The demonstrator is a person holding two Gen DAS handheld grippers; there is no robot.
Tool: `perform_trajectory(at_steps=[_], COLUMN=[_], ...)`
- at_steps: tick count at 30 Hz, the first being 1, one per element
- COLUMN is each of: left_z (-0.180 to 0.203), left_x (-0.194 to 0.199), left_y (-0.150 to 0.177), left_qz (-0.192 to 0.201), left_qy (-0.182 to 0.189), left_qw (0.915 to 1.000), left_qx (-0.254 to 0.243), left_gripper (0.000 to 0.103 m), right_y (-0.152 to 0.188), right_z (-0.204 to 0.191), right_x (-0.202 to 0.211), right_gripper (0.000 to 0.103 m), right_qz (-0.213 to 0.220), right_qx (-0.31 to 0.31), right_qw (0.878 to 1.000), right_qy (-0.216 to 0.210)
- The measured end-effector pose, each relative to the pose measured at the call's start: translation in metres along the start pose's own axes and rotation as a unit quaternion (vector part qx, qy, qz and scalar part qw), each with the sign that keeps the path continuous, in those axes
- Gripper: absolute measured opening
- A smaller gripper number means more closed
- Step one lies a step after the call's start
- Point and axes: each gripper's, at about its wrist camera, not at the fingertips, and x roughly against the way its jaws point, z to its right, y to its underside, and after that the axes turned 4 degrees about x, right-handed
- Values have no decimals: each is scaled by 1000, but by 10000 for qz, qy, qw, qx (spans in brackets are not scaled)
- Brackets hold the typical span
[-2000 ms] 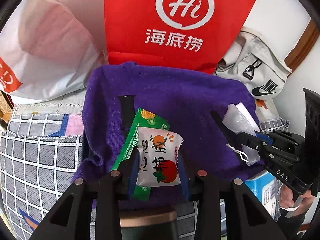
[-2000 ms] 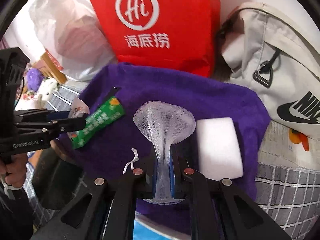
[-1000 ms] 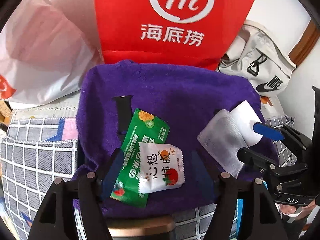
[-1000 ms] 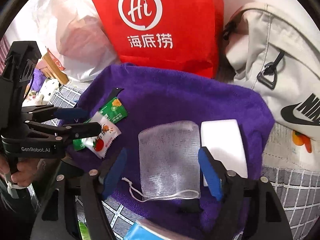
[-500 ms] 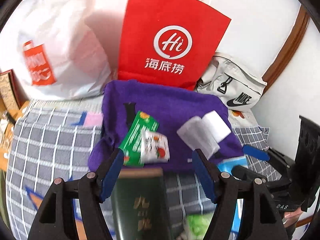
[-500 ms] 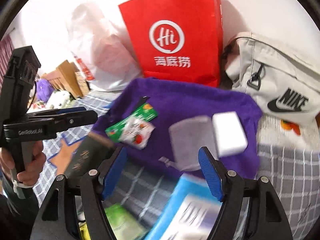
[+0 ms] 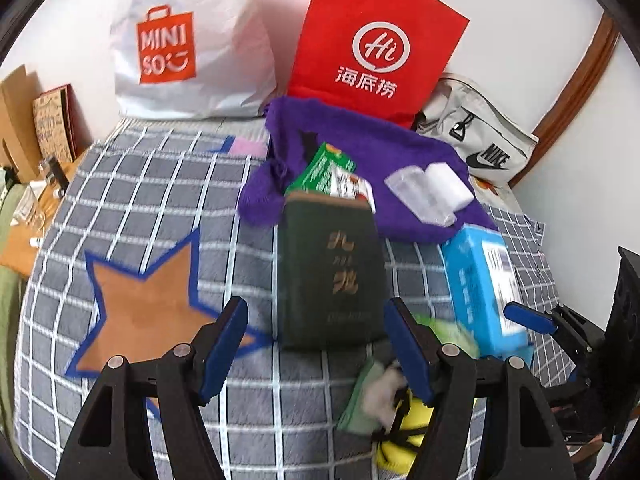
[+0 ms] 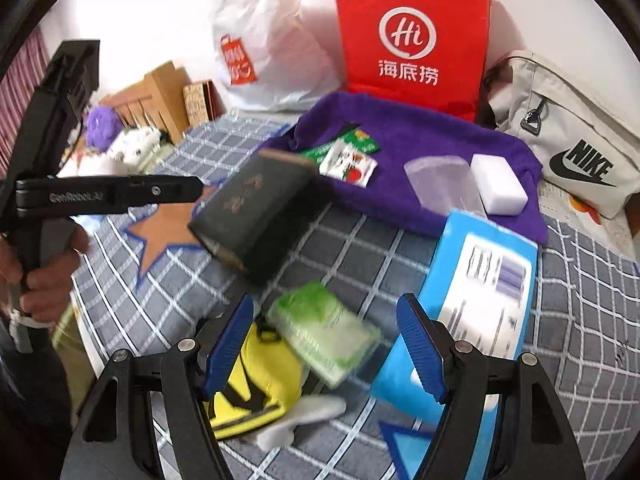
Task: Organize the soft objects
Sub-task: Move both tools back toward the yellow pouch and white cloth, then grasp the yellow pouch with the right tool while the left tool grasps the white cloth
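Note:
A purple towel (image 7: 404, 140) (image 8: 420, 132) lies at the back of the checked bedspread. On it rest a green snack pack (image 7: 320, 166) (image 8: 362, 140), a white tomato sachet (image 7: 348, 186) (image 8: 350, 166), a mesh pouch (image 7: 416, 192) (image 8: 440, 184) and a white sponge (image 7: 448, 188) (image 8: 498, 184). My left gripper (image 7: 316, 344) is open over a dark green box (image 7: 332, 272) (image 8: 256, 220), holding nothing. My right gripper (image 8: 326, 340) is open above a green wipes pack (image 8: 324, 332) and a yellow pouch (image 8: 256, 384), also holding nothing.
A blue box (image 7: 480, 280) (image 8: 476, 304) lies on the right of the bedspread (image 7: 140, 208). Behind the towel stand a red paper bag (image 7: 372, 48) (image 8: 412, 36), a white shopping bag (image 7: 180, 44) and a grey sports bag (image 7: 476, 140) (image 8: 568, 140). Cardboard and plush toys (image 8: 128, 136) sit at the left.
Both grippers have pulled back from the towel toward the near side of the bed, rising slightly. The dark box, blue box, wipes pack and yellow pouch have come into view.

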Motion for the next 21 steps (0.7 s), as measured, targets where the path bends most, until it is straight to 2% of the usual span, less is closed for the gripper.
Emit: perform_trajectory(at_steps=[5, 12, 15, 18, 19, 21], left_z=[-13, -23, -24, -25, -26, -27], left_x=[-2, -3, -2, 2, 2, 3], left_y=[21, 41, 50, 58, 61, 66], left_qz=[-124, -210, -245, -199, -191, -208], left_qy=[44, 203, 208, 138, 117, 92], left_qw=[9998, 9993, 9993, 9997, 9997, 9997], left_qx=[115, 217, 189, 89, 70, 43], left_gripper=[69, 69, 69, 69, 69, 69], right_y=[24, 48, 47, 46, 45, 45], right_z=[-16, -26, -24, -23, -22, -22], right_x=[2, -12, -22, -25, -25, -18], right_gripper=[74, 73, 67, 45, 33, 31], right_qz=[-181, -447, -435, -269, -213, -42], right_qx=[-165, -442, -588, -719, -765, -830], right_qw=[9995, 9976, 9967, 9960, 9957, 9951], right_qy=[-222, -286, -356, -456, -475, -542])
